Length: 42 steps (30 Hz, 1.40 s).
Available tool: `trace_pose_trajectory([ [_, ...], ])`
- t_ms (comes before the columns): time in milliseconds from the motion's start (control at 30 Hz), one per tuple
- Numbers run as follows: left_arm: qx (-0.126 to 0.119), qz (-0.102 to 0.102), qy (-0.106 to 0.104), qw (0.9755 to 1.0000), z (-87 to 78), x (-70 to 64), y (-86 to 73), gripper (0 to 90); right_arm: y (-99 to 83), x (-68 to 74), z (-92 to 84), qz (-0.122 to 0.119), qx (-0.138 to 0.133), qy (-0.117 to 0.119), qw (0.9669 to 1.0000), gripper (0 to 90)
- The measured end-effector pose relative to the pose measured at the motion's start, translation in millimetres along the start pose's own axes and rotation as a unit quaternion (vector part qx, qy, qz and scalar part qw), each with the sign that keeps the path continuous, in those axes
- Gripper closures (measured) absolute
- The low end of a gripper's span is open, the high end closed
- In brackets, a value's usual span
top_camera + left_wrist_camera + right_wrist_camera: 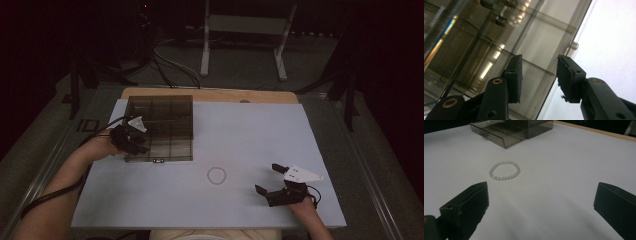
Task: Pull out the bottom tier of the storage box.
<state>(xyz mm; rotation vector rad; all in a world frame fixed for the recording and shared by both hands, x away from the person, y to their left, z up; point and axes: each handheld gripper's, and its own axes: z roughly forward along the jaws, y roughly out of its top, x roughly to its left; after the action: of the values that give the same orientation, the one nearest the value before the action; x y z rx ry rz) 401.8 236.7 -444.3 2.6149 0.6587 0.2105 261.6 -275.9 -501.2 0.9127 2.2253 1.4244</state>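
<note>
On white table point(250, 130), bead bracelet point(216, 175) (loose), smoky box point(160, 127) — both tools agape

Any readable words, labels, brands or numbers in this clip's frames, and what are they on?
None can be read. The smoky plastic organizer box, the bead bracelet, the white table cover, the left gripper and the right gripper bear no visible lettering.

Bracelet point(216, 175) between box point(170, 107) and right claw point(269, 179)

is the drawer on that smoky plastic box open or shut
Open, it seems: in the right gripper view the drawer juts forward from the box, its front well ahead of the box's face.
</note>
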Motion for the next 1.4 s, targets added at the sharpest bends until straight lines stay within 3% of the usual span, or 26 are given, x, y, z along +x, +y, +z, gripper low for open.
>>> trace_pose_trajectory([
  [67, -0.02, -0.019, -0.006, 0.9996, -2.5, -0.7, -2.3, 55.8, 0.0, 0.0, 0.0, 0.0, 0.0, 0.0, 1.0, 0.0],
  [167, -0.034, -0.02, -0.009, 0.9992, -6.1, -4.5, -5.6, 54.7, 0.0, 0.0, 0.0, 0.0, 0.0, 0.0, 1.0, 0.0],
  [333, -0.054, -0.038, 0.003, 0.9978, -8.9, -14.4, -11.6, 39.5, 0.1, 0.0, -0.8, 0.001, -0.002, 0.0, 1.0, 0.0],
  [400, -0.065, -0.051, 0.003, 0.9966, -10.6, -19.8, -14.7, 37.8, 0.0, 0.3, -0.4, 0.002, 0.0, 0.0, 1.0, 0.0],
  [433, -0.071, -0.056, 0.001, 0.9959, -11.5, -21.9, -15.7, 29.7, 0.2, 0.5, 0.0, 0.0, -0.001, 0.0, 1.0, 0.0],
  [600, -0.104, -0.069, -0.016, 0.992, -16.8, -30.9, -20.1, 14.0, 0.3, 0.8, -0.2, -0.001, 0.0, -0.001, 1.0, 0.0],
  [667, -0.112, -0.075, -0.023, 0.9907, -17.3, -34.4, -21.6, 3.4, 0.3, 0.8, -0.3, -0.001, -0.001, -0.001, 1.0, 0.0],
  [833, -0.131, -0.088, -0.001, 0.9875, -17.5, -41.4, -25.5, 1.9, 0.4, 0.8, -0.6, -0.001, -0.002, -0.001, 1.0, 0.0],
  [867, -0.144, -0.094, 0.001, 0.9851, -16.4, -44.5, -29.7, 1.9, 0.4, 0.8, -0.7, -0.001, -0.002, 0.0, 1.0, 0.0],
  [1067, -0.146, -0.108, 0.0, 0.9834, -12.6, -50.4, -39.0, 1.9, 0.5, 1.1, -0.7, -0.001, -0.001, 0.0, 1.0, 0.0],
  [1200, -0.164, -0.116, 0.01, 0.9796, -8.8, -58.9, -43.6, 2.0, 0.6, 1.0, -0.7, -0.001, -0.002, 0.0, 1.0, 0.0],
  [1333, -0.19, -0.127, 0.016, 0.9734, -3.8, -67.5, -47.2, 2.0, 0.6, 1.3, -0.8, -0.001, -0.001, 0.0, 1.0, 0.0],
  [1400, -0.191, -0.129, 0.013, 0.9729, -2.3, -69.2, -47.9, 2.0, 0.6, 1.4, -0.8, -0.002, -0.001, 0.0, 1.0, 0.0],
])
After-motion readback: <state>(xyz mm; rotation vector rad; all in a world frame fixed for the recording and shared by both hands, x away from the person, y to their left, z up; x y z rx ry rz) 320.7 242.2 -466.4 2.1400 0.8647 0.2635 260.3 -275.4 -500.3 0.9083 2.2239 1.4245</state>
